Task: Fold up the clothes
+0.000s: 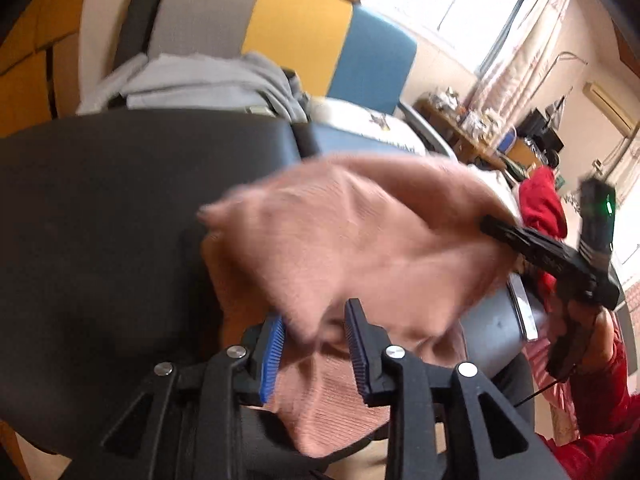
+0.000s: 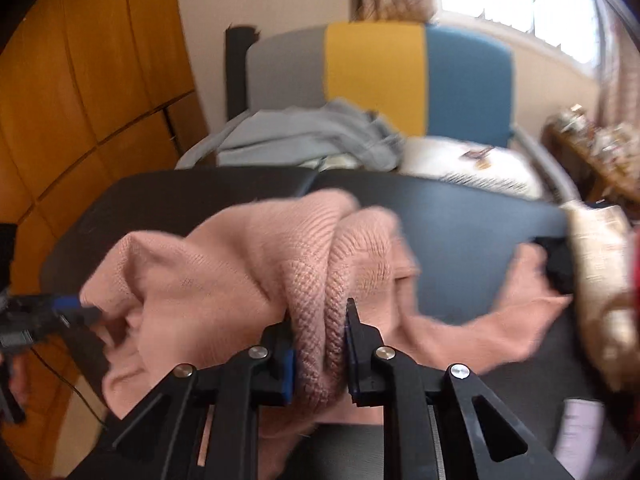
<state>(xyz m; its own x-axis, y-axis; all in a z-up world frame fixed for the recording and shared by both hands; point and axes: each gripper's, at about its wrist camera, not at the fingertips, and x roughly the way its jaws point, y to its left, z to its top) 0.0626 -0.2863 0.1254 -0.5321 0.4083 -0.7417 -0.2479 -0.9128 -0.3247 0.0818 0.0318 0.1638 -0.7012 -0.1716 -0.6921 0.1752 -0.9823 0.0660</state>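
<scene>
Only from the right wrist: right gripper (image 2: 320,336) pinching bunched pink sweater (image 2: 248,264); from the left wrist, left gripper (image 1: 316,340) spread astride it.

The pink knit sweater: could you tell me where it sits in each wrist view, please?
Left wrist view: the pink knit sweater fills the centre, over the black table.
Right wrist view: it spreads across the centre, a thick fold clamped by the right gripper.
Shared landmark: the grey, yellow and blue chair back.

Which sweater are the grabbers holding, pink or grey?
The pink sweater on the black table; the right gripper squeezes it. The grey sweater lies untouched on the chair behind.
</scene>
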